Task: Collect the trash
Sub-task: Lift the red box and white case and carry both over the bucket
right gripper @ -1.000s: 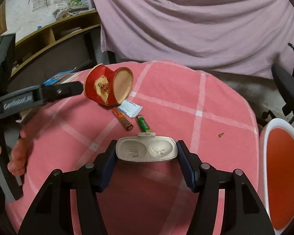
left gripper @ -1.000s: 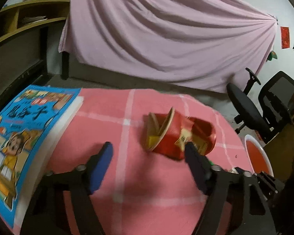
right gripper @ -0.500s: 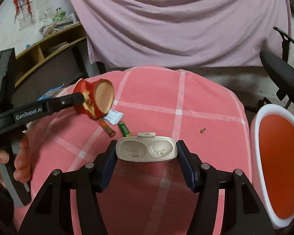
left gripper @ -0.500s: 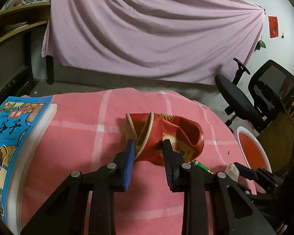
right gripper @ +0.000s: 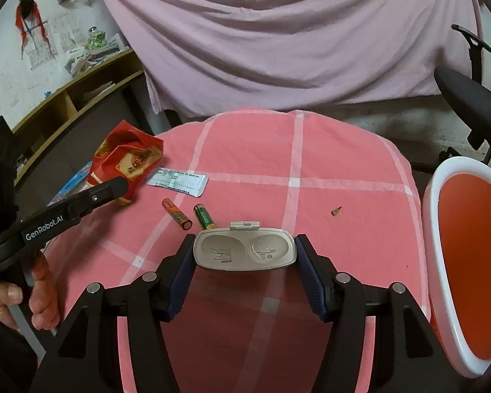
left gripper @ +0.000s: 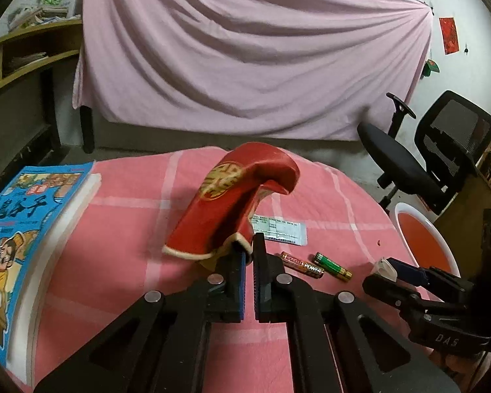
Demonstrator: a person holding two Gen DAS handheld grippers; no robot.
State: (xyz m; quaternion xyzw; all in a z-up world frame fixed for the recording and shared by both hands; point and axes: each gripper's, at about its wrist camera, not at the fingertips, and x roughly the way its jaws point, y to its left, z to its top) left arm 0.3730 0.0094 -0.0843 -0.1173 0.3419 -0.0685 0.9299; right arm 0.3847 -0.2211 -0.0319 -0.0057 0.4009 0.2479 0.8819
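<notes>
A crushed red paper cup with a gold emblem is pinched at its rim by my left gripper, which is shut on it; the cup tilts up off the pink checked tablecloth. In the right wrist view the same cup sits at the left gripper's tip. My right gripper is shut on a white plastic case, held by its two ends above the cloth. On the cloth lie a white sachet, an orange battery and a green battery.
A white bin with a red inside stands beside the table's right edge. A blue picture book lies at the left edge. A black office chair is behind the bin. A small crumb lies mid-table. A hand grips the left handle.
The left jaws closed on the red cup, flattened it and tipped it up, uncovering the sachet. The right gripper kept its hold on the case and rolled slightly.
</notes>
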